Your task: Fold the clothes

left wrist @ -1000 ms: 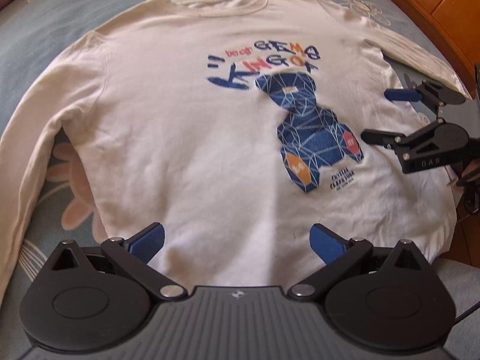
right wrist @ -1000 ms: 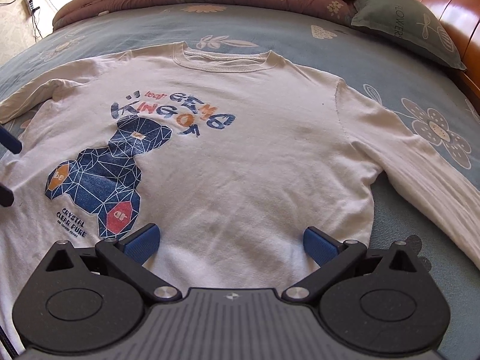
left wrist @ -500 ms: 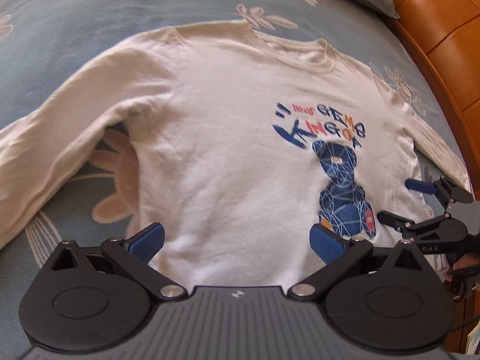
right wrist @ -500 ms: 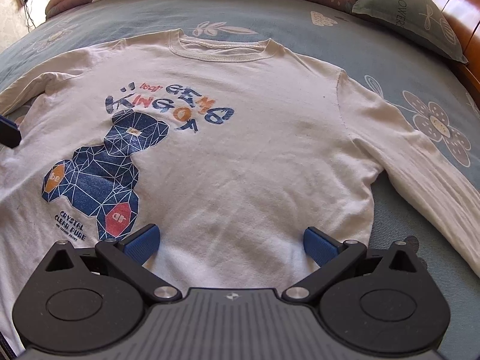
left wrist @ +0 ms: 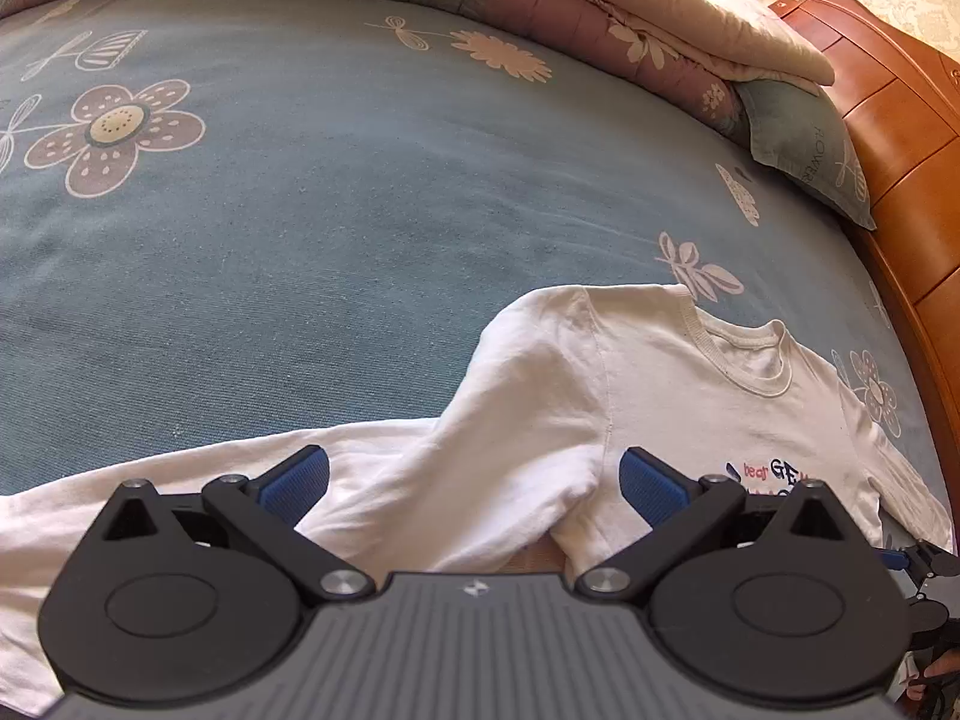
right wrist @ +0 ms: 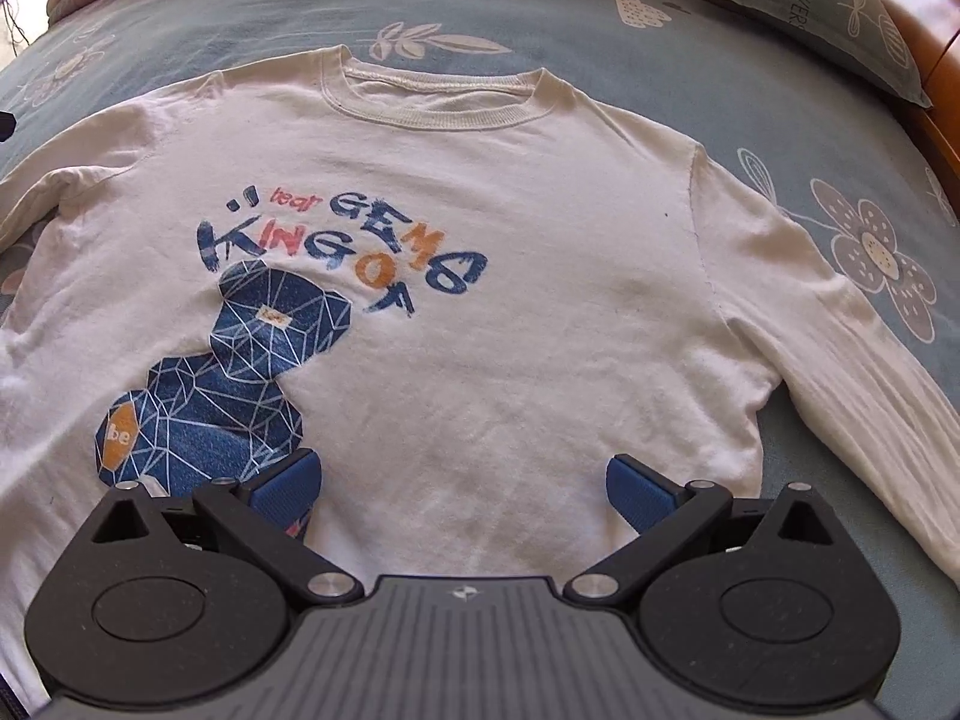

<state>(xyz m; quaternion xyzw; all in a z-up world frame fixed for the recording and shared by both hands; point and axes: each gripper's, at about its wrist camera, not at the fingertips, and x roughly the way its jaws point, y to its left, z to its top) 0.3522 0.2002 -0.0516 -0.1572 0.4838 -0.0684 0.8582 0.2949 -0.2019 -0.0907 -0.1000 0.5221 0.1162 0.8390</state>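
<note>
A white long-sleeved shirt [right wrist: 540, 252] with a blue bear print lies flat, front up, on the blue bed. In the left wrist view the shirt [left wrist: 660, 396] shows its left shoulder and sleeve. My left gripper [left wrist: 474, 480] is open and empty, just above the sleeve near the armpit. My right gripper [right wrist: 462, 486] is open and empty, over the shirt's lower body beside the bear print. The right gripper also shows in the left wrist view [left wrist: 918, 564] at the far right edge.
The blue flowered bedsheet [left wrist: 300, 210] spreads around the shirt. A folded quilt [left wrist: 600, 18] and a green pillow [right wrist: 828, 6] lie at the head of the bed. An orange wooden bed frame [left wrist: 900, 138] runs along the right side.
My left gripper has swung left, from the shirt's chest to its left sleeve and shoulder. My right gripper has moved forward over the shirt's lower body. Both stay open.
</note>
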